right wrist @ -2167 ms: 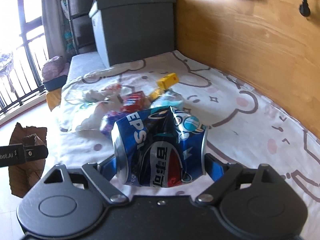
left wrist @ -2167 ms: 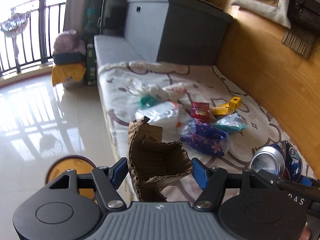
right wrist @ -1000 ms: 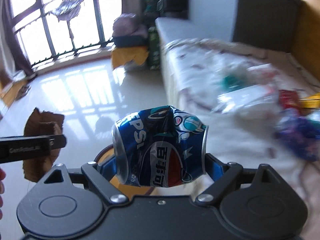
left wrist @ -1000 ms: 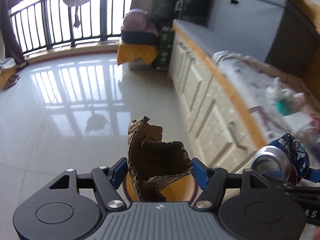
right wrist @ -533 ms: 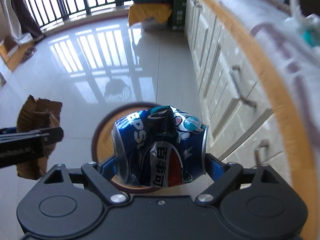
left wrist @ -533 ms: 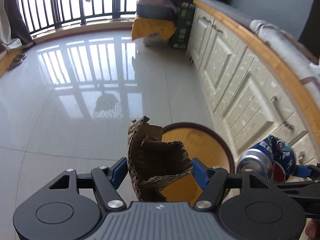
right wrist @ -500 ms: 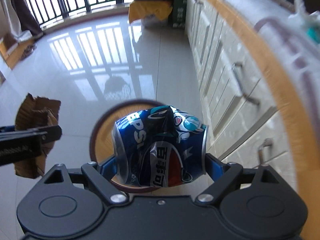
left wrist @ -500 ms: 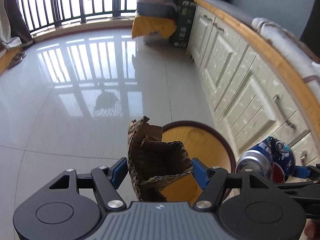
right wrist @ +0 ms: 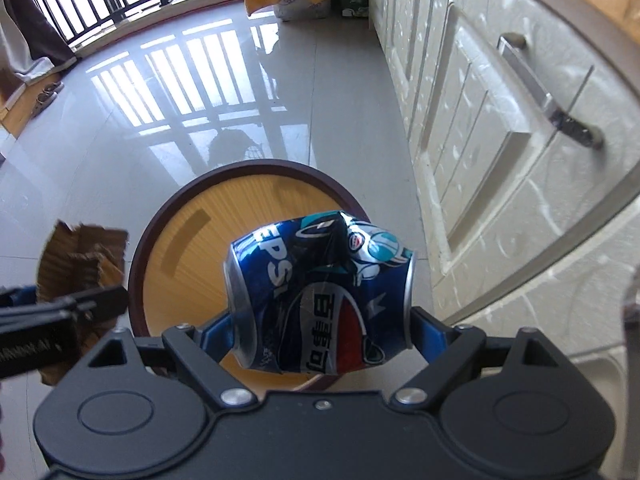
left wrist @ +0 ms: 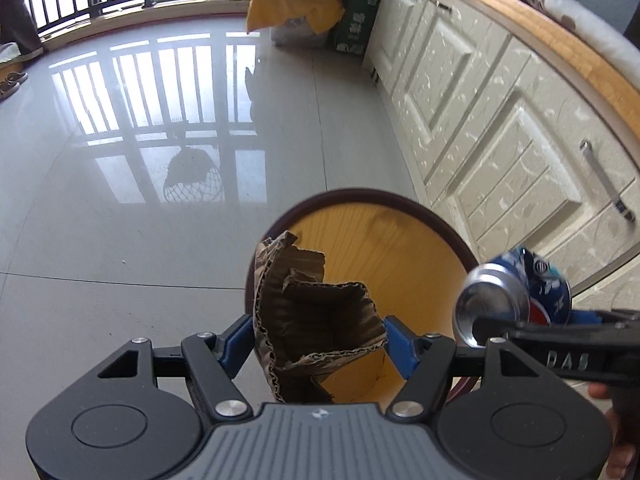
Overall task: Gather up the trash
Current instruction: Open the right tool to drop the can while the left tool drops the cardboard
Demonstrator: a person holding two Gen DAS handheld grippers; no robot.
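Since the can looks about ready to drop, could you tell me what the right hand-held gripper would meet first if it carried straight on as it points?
Probably the open bin on the floor, though depth is unclear.

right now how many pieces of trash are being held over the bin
2: a crumpled cardboard piece in the left tool, and a crushed blue can in the right tool, both above the round bin.

Between the left hand-held gripper [left wrist: 320, 340] pads sits torn cardboard [left wrist: 316, 320], matt brown with rough corrugated edges. The right hand-held gripper [right wrist: 320, 332] clamps a dented can [right wrist: 320, 296] of glossy printed metal. Below both, the bin [right wrist: 240, 188] looks wood-grained inside. The floor [left wrist: 120, 240] beyond is glossy, mirror-smooth tile.
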